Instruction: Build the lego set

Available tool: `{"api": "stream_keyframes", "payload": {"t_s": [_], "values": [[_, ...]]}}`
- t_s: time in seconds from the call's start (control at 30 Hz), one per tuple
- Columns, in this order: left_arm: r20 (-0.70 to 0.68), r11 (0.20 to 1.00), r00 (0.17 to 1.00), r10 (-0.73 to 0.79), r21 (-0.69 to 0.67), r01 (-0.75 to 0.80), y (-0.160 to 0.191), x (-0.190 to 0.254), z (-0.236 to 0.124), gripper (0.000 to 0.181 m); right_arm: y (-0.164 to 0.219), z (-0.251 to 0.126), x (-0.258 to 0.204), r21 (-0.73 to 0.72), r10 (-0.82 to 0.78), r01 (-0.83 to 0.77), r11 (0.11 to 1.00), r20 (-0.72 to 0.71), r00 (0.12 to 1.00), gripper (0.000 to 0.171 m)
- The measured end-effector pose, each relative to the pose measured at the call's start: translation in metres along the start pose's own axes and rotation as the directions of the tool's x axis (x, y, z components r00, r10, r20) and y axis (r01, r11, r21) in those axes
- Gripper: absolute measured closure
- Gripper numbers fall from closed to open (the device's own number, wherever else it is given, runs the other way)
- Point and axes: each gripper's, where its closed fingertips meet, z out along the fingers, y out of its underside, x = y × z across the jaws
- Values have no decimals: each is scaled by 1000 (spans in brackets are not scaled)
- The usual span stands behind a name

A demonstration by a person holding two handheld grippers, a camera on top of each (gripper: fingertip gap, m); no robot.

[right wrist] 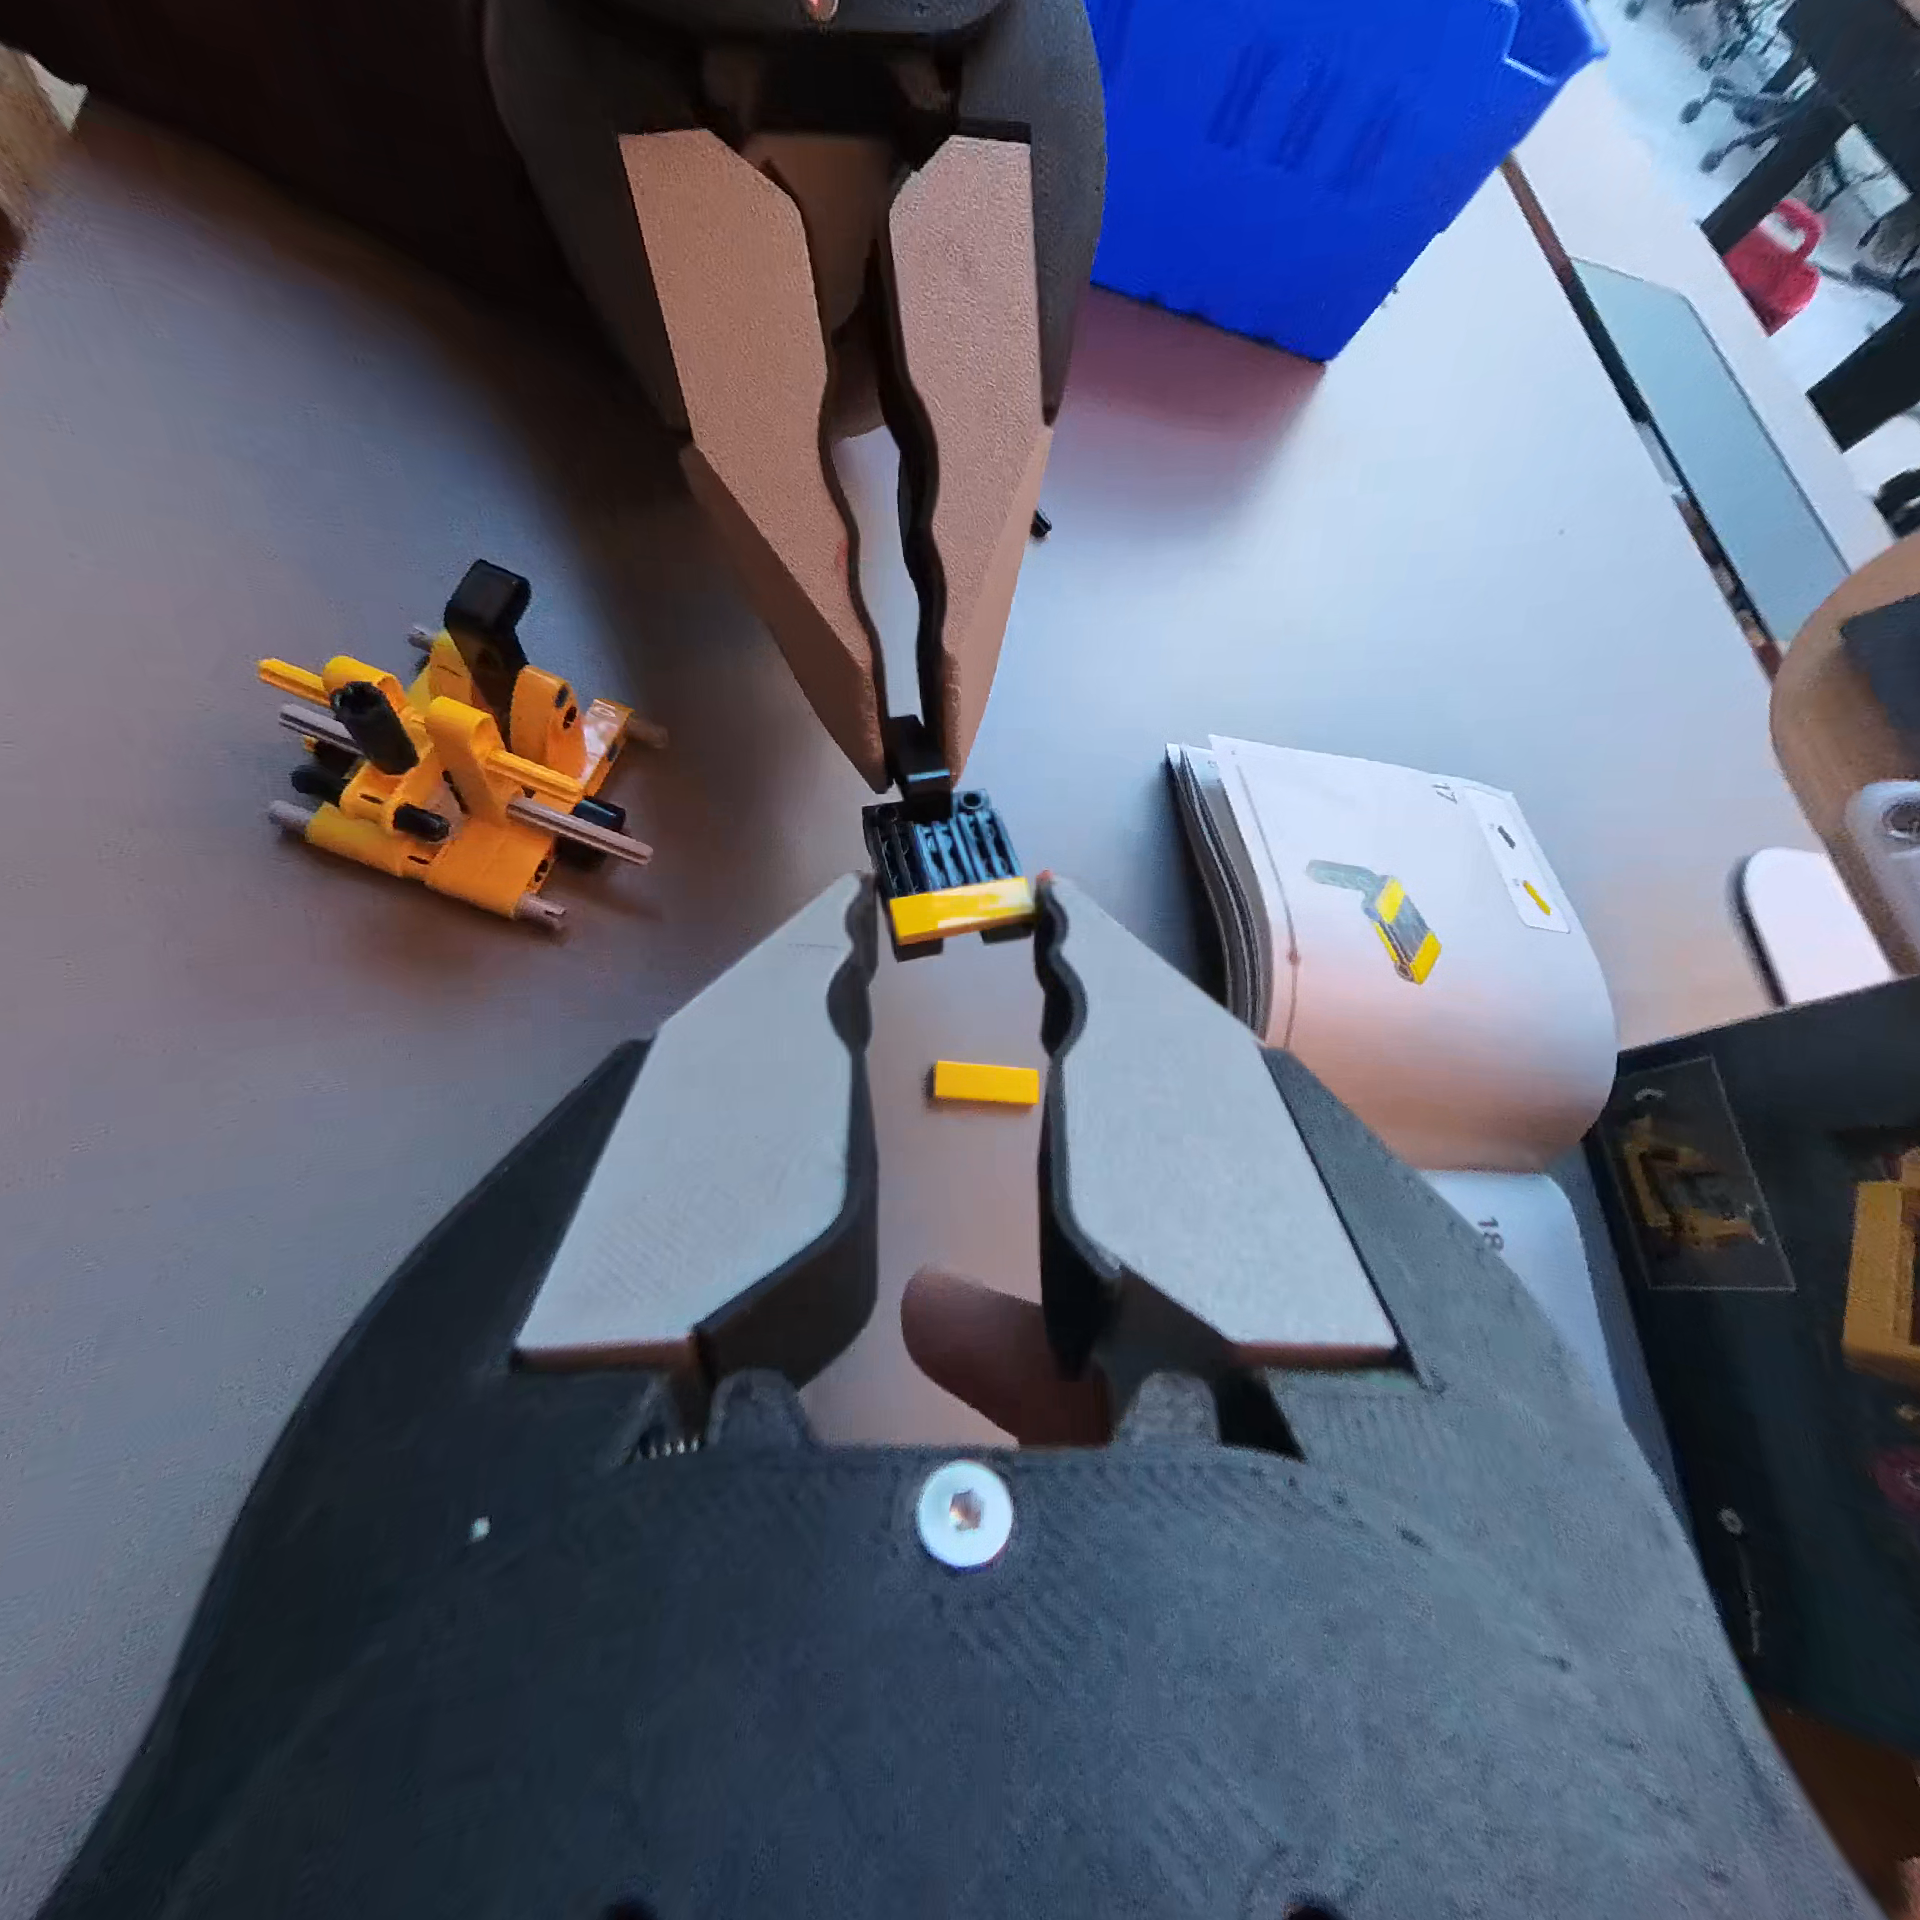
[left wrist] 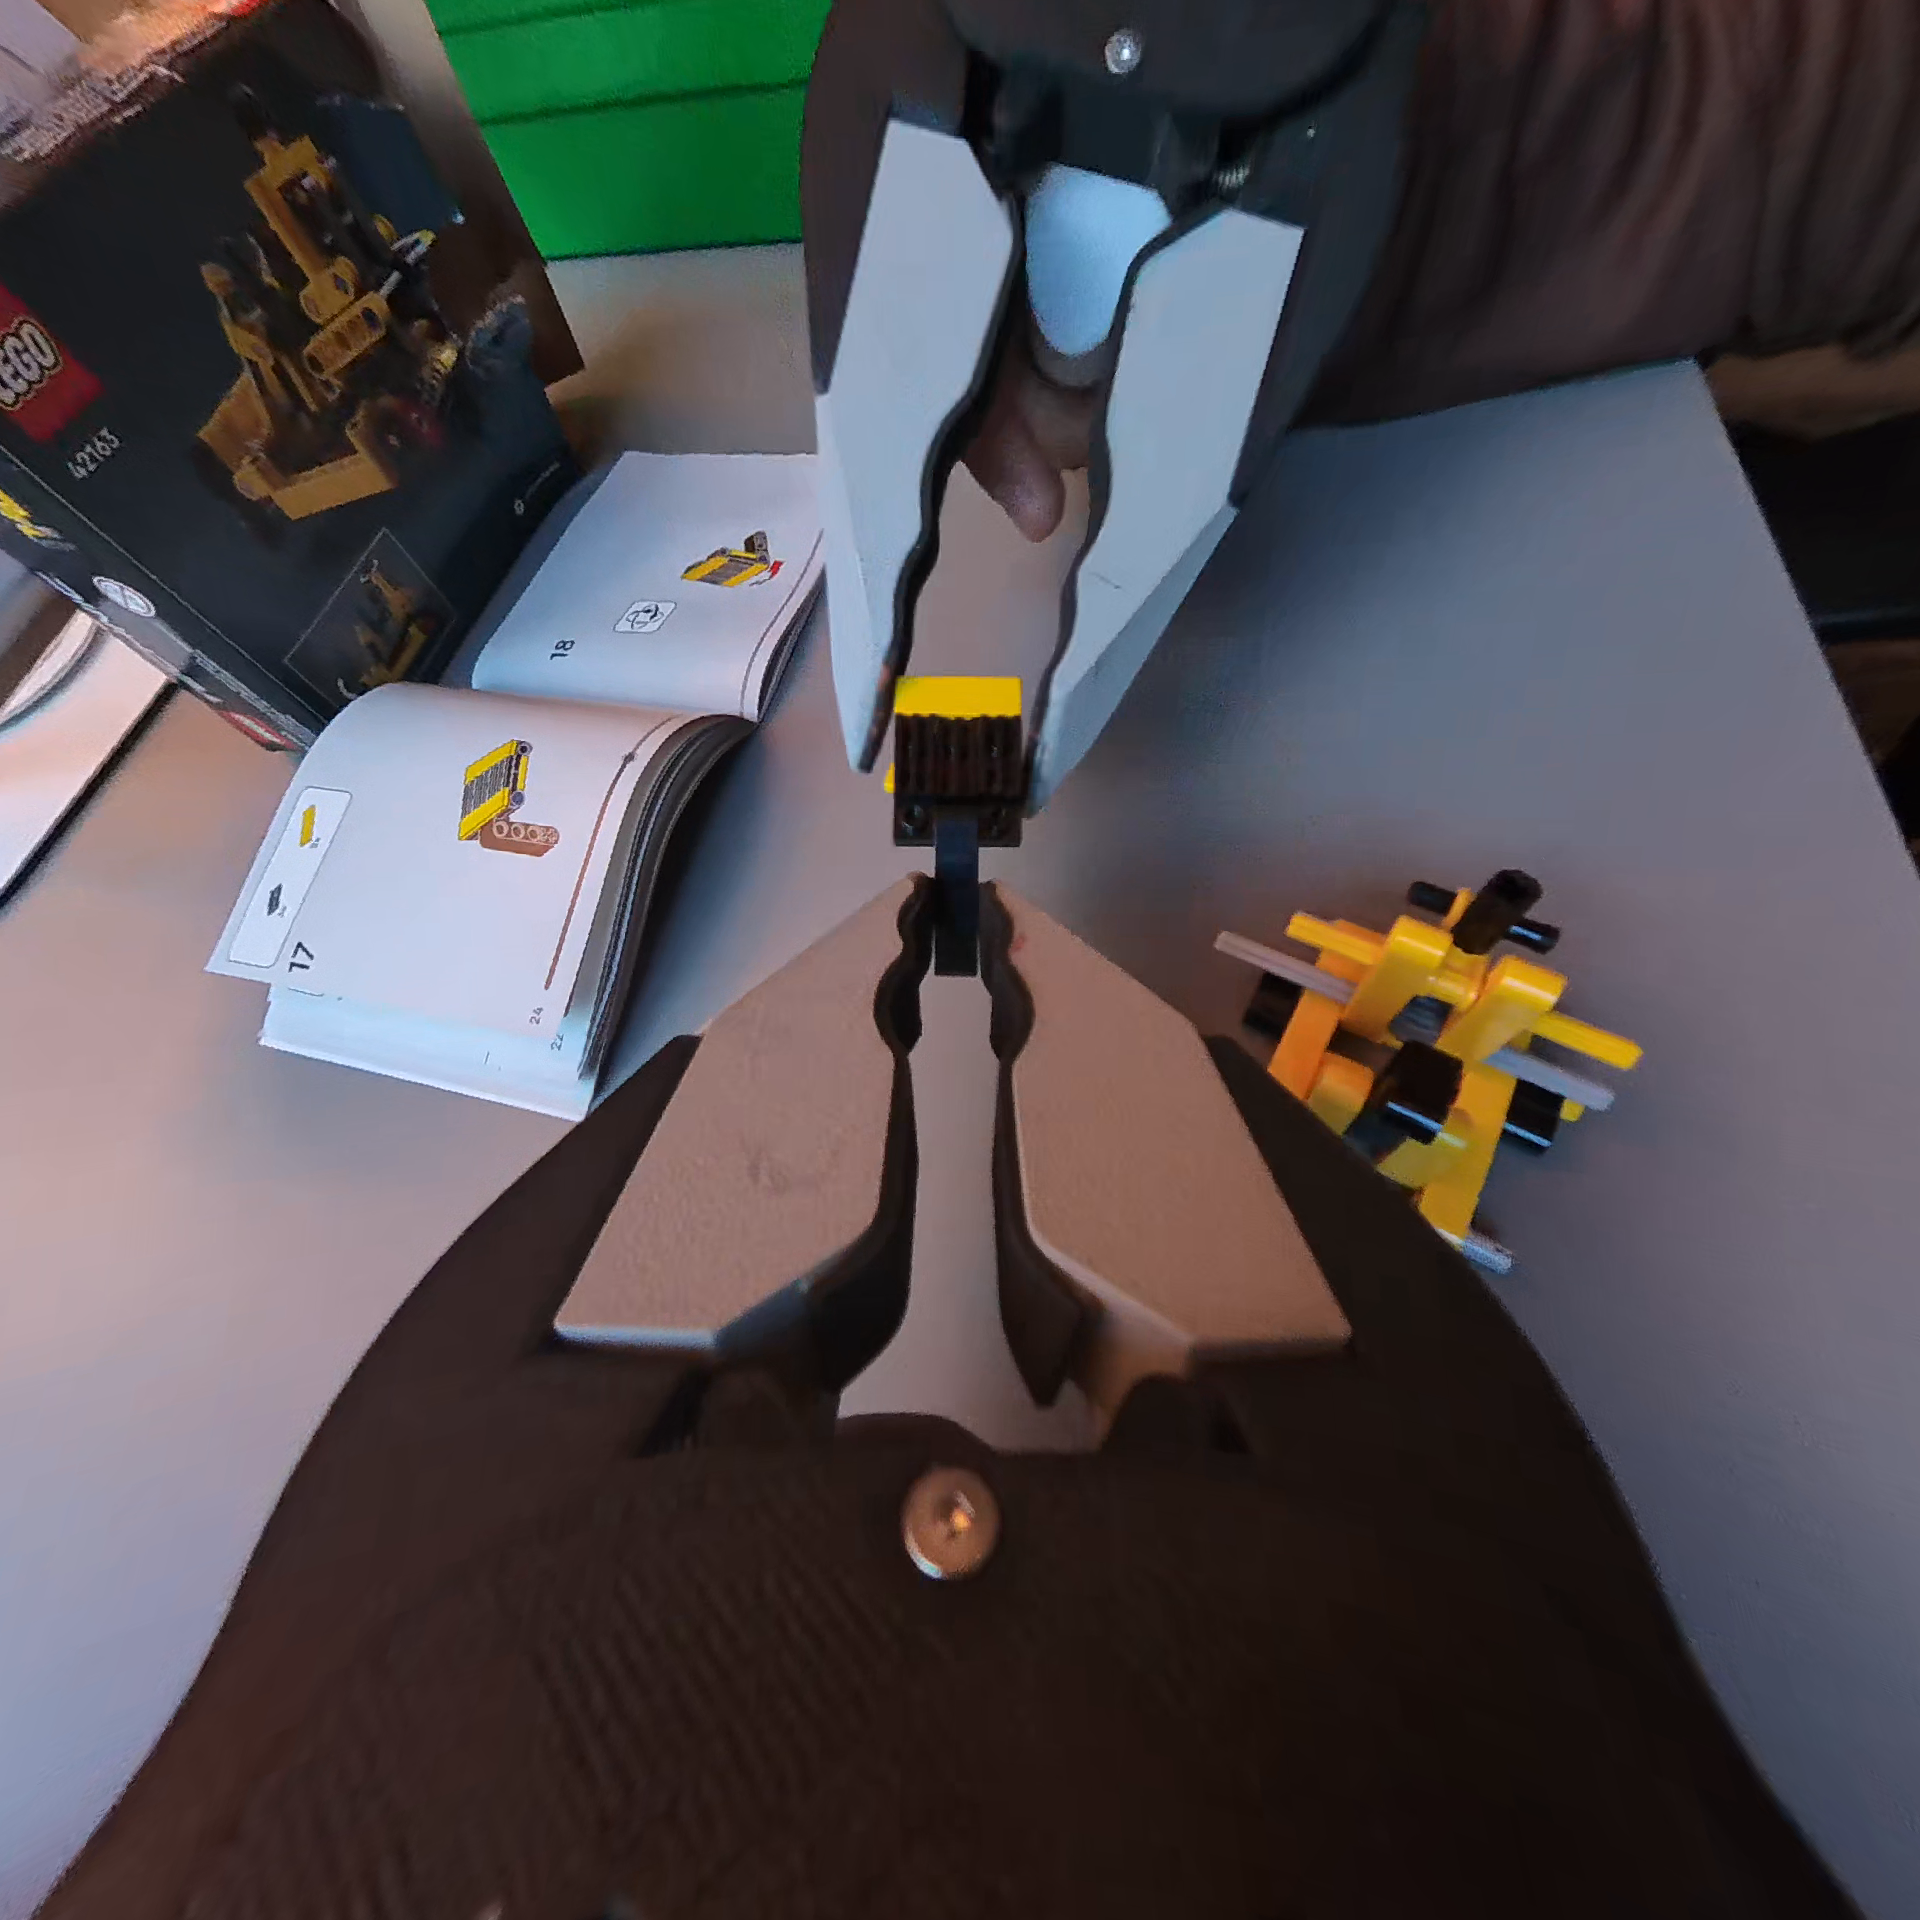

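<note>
My left gripper (left wrist: 954,906) is shut on the black stem (left wrist: 956,914) of a small piece held above the grey table (left wrist: 1455,644). The piece is a black ribbed grille (left wrist: 956,758) with a yellow tile (left wrist: 958,696) on its far end. My right gripper (right wrist: 954,902) faces the left one and is shut on the yellow-tile end (right wrist: 961,906) of the same grille piece (right wrist: 945,847). In the right wrist view the left gripper (right wrist: 914,774) comes down from the top. A loose yellow tile (right wrist: 985,1083) lies on the table under my right gripper.
A yellow and black Technic sub-assembly (left wrist: 1434,1049) (right wrist: 457,769) stands on the table to one side. The open instruction booklet (left wrist: 499,831) (right wrist: 1403,935) and the dark set box (left wrist: 260,343) (right wrist: 1766,1299) lie on the other side. A blue bin (right wrist: 1299,156) stands at the table's back. Less than 4 cm separates the two grippers' tips.
</note>
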Motion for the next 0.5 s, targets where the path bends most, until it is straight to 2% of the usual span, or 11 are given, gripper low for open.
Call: {"api": "stream_keyframes", "payload": {"t_s": [0.1, 0.2, 0.27, 0.37, 0.5], "values": [[4, 999, 999, 41, -18, -41, 2, 2, -1, 177, 0, 2, -3, 6, -14, 14, 1000, 12, 1000, 145], [31, 998, 998, 53, 19, -54, -7, -1, -6, 177, -6, -3, 1, 54, -6, 6, 999, 2, 1000, 145], [37, 993, 999, 35, 113, -39, -22, -4, -15, 176, -17, -10, 4, 145, 31, -32, 989, 9, 999, 146], [9, 950, 1000, 5, 313, -8, -55, -1, -35, 177, -42, -26, 4, 323, 110, -136, 937, 98, 989, 146], [-40, 874, 999, -9, 484, 27, -81, 7, -52, 176, -62, -31, -5, 425, 163, -247, 871, 223, 961, 147]]}}
